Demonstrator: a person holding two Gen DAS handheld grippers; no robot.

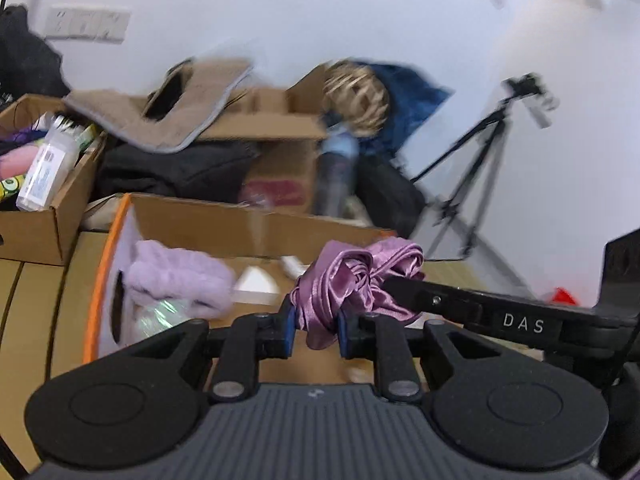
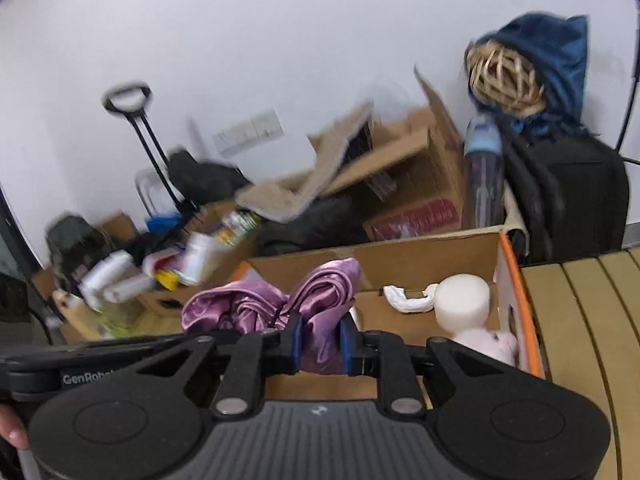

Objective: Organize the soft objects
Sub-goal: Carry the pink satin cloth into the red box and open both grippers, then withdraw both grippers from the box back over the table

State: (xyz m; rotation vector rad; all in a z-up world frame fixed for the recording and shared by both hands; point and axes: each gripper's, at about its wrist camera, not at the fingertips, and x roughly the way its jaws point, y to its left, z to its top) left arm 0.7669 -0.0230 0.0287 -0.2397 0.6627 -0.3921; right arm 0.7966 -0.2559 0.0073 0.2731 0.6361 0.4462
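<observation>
Satin cloth (image 1: pixel 356 284): glossy mauve fabric, crumpled into soft twisted folds; held above the open cardboard box (image 1: pixel 256 220), pinched at both ends.
Left gripper (image 1: pixel 316 330): blue-padded fingers nearly closed, squeezing a narrow gathered fold of the cloth.
Right gripper (image 2: pixel 320 342): blue pads drawn close, clamped on another bunched fold of the same cloth (image 2: pixel 276 300); its black arm crosses the left wrist view from the right, lettered "DAS".
Cardboard box: brown corrugated walls, orange-edged white end panel (image 2: pixel 516 300); resting on a tan slatted surface (image 2: pixel 580 320).
Fluffy item (image 1: pixel 180 276): pale lilac, plush nap, lying inside the box at its left end.
White foam piece (image 2: pixel 464 300): smooth, rounded top, standing at the box's right end, beside a crumpled white scrap (image 2: pixel 408 300).
Background: woven wicker ball (image 2: pixel 504 76) wrapped in blue fabric (image 2: pixel 560 60), translucent bottle (image 2: pixel 484 176), tan fleecy mat (image 1: pixel 168 108) draped over further cartons, black tripod (image 1: pixel 480 168).
Hard to make out: everything behind blurred; box floor below the cloth hidden by both grippers; lower end of the foam piece partly cut off.
</observation>
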